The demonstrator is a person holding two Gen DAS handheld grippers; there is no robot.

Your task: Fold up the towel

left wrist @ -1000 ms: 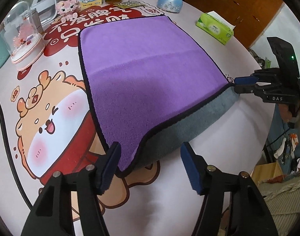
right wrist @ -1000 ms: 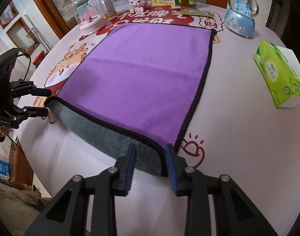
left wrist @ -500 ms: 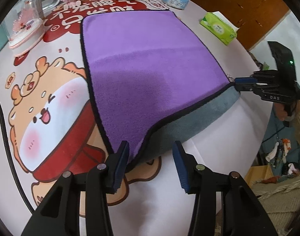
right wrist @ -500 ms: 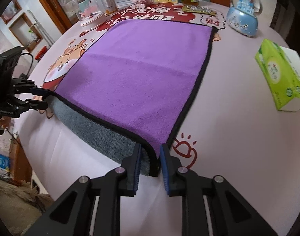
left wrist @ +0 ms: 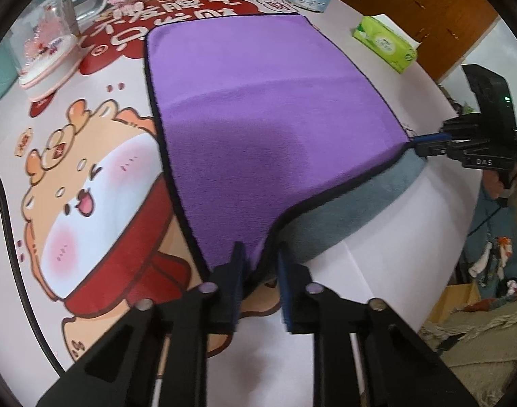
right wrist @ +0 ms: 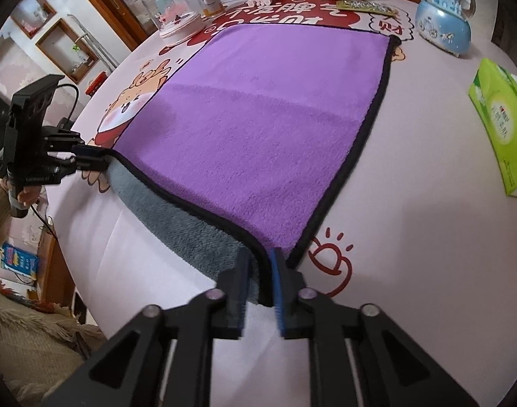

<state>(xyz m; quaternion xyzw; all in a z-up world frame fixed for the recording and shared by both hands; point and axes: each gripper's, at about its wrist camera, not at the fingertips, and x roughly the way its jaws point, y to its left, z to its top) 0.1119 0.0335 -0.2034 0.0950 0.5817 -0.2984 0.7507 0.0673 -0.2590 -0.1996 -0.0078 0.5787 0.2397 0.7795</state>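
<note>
A purple towel [left wrist: 265, 125] with a black hem and a grey underside lies spread on the round table; it also shows in the right wrist view [right wrist: 258, 129]. My left gripper [left wrist: 258, 264] is shut on the towel's near left corner. My right gripper [right wrist: 260, 271] is shut on the near right corner. Both corners are raised a little, so the grey underside [right wrist: 190, 227] shows along the near edge. Each gripper shows in the other's view, the right one [left wrist: 428, 142] and the left one [right wrist: 92, 156].
A printed cartoon tablecloth [left wrist: 89, 186] covers the table. A green tissue box [right wrist: 502, 125], a blue snow globe [right wrist: 445, 20], a domed pink ornament [left wrist: 44, 57], bottles and a booklet stand around the far rim. The table edge is close below both grippers.
Both grippers closed on the towel's near corners; the left one was wide open a second ago. The near edge has lifted slightly off the table.
</note>
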